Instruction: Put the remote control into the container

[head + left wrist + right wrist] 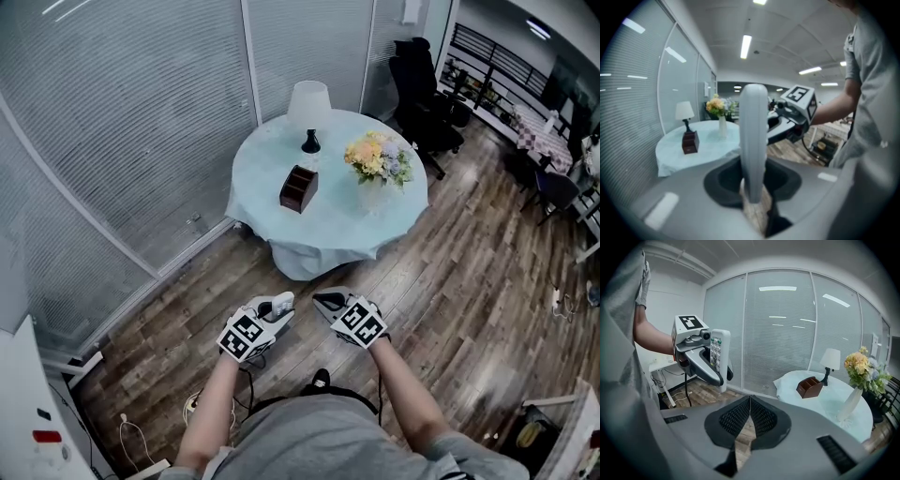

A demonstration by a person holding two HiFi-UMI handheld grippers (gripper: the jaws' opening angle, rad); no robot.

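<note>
When you look down from the head view, the left tongs and the right tongs sit side by side, near each other but not touching. The remote control is in the left tongs. Its free end sticks out past the tips, toward the round table. The brown box stands on that table, well ahead of both tongs and apart from the remote control. The remote control looks tiny here, and only its pale end shows.

In the left gripper view, the jaws are squeezed on the remote control, one on each side. It stands up tall between them, with its long side going up and down. Only its plain grey back shows, so the buttons are hidden. Its bottom end is tucked down between the jaws and hard to see. The box is far off to the left of the remote control. The right tongs are just beside it on the right.

In the right gripper view, the right tongs are clenched tight with nothing in them. The left tongs are up to the left, holding the remote control upright with its buttons facing this way. The box is far ahead on the right, and you cannot see inside it.
</note>
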